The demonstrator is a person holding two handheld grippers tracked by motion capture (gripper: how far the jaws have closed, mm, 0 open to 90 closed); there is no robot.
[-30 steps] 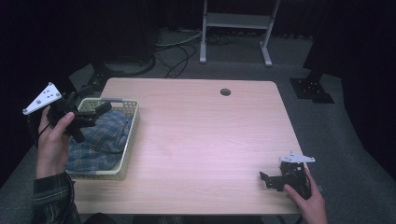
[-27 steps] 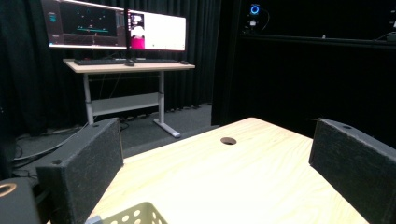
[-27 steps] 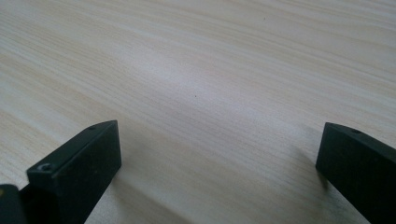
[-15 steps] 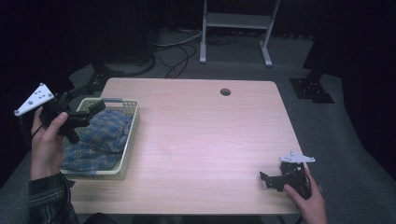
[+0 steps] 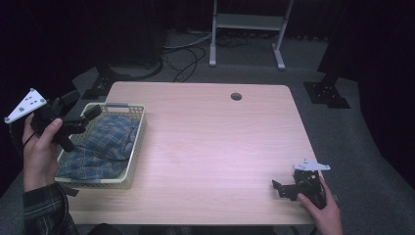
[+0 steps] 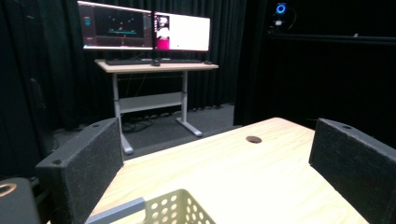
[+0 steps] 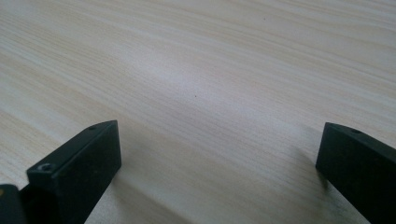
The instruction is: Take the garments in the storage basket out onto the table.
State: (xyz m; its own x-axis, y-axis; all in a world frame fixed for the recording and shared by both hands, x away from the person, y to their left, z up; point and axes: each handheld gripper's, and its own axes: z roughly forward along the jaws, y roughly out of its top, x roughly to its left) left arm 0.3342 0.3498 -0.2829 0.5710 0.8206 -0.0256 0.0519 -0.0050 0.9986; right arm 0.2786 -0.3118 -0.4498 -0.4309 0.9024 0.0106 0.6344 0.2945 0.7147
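Plaid cloth (image 5: 100, 147) lies bunched in the basket (image 5: 138, 142) at the surface's left edge — nothing lifted yet. Left tool (image 5: 93, 113) hovers over the basket, released, empty. Right tool (image 5: 280, 188) rests low on the bare surface (image 5: 210, 142), released — all handling apparently left to do

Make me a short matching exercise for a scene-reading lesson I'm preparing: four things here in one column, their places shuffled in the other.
Things:
1. plaid cloth
2. basket
3. left gripper
4. right gripper

Places:
A. held above the basket's far end
B. table's left side
C. near the table's front right corner
D. inside the basket

Pairs: 1-D, 2-B, 3-A, 4-C
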